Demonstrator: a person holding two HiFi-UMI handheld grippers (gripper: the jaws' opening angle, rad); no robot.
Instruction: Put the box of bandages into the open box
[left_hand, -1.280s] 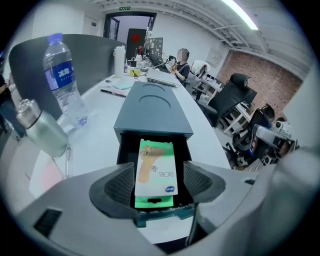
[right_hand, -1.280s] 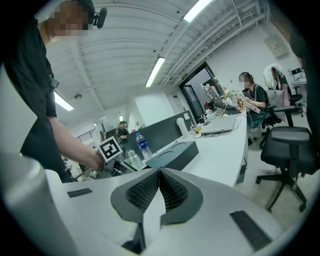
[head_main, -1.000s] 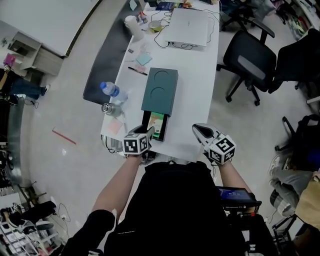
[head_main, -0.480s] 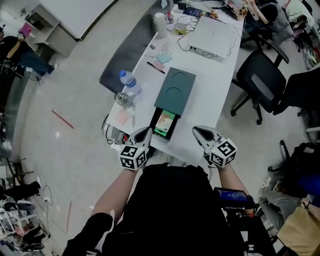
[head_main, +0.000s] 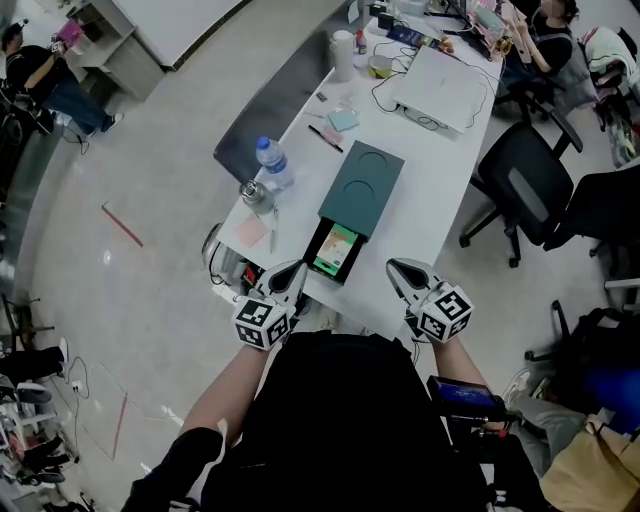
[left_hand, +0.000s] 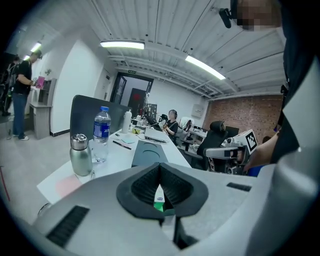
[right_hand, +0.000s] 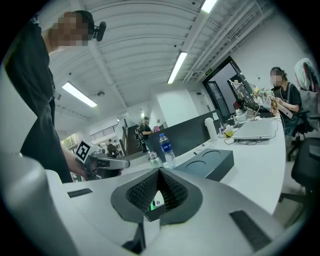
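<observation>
A dark green box (head_main: 362, 188) lies on the white table (head_main: 420, 200), with its black open tray (head_main: 314, 247) pulled out toward me. The green and white box of bandages (head_main: 336, 251) lies inside that tray. My left gripper (head_main: 293, 270) is shut and empty, just short of the tray's near left corner. My right gripper (head_main: 398, 268) hangs to the tray's right over the table edge, also shut on nothing. In the left gripper view the closed jaws (left_hand: 160, 168) frame a sliver of the bandage box (left_hand: 159, 198). The right gripper view (right_hand: 159, 173) shows the same box (right_hand: 154, 201).
A water bottle (head_main: 272, 162) and a metal flask (head_main: 251, 192) stand left of the green box, with a pink note (head_main: 251, 232) beside them. A laptop (head_main: 445, 88) and a white cup (head_main: 343, 55) sit further back. Office chairs (head_main: 525, 190) stand on the right.
My left gripper has drawn back from the open tray toward my body. The bandage box stays in the tray. The right gripper has barely moved.
</observation>
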